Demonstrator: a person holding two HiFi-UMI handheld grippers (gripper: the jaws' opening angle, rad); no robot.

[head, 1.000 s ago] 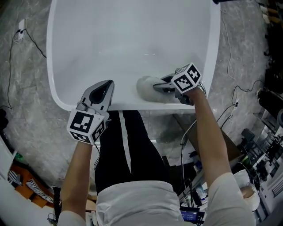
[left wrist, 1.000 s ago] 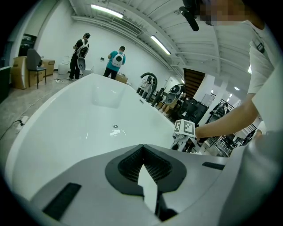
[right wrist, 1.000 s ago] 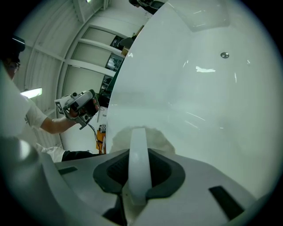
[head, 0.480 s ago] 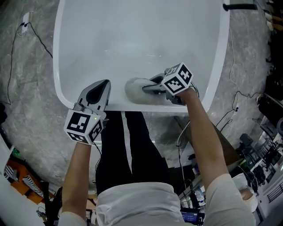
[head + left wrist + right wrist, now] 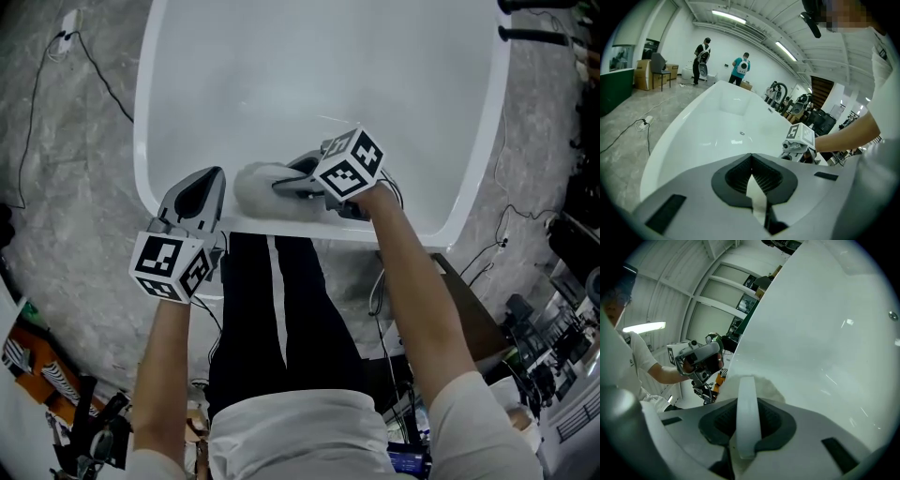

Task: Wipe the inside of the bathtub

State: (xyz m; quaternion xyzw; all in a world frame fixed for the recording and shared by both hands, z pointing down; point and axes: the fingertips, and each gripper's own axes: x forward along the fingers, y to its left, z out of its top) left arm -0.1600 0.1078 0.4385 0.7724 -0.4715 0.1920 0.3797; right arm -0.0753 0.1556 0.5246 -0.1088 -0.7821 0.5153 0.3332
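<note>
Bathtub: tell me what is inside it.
Inside the bathtub, the right tongs hold a white cloth against the near wall. A small drain fitting shows farther in. The wall under the cloth is covered.

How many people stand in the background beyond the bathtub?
2. One person in dark clothes stands on the left; one person in a teal top stands just to the right. Others may be hidden.

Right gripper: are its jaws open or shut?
Shut. The right gripper is clamped on the white handle of a wiping pad inside the bathtub.
</note>
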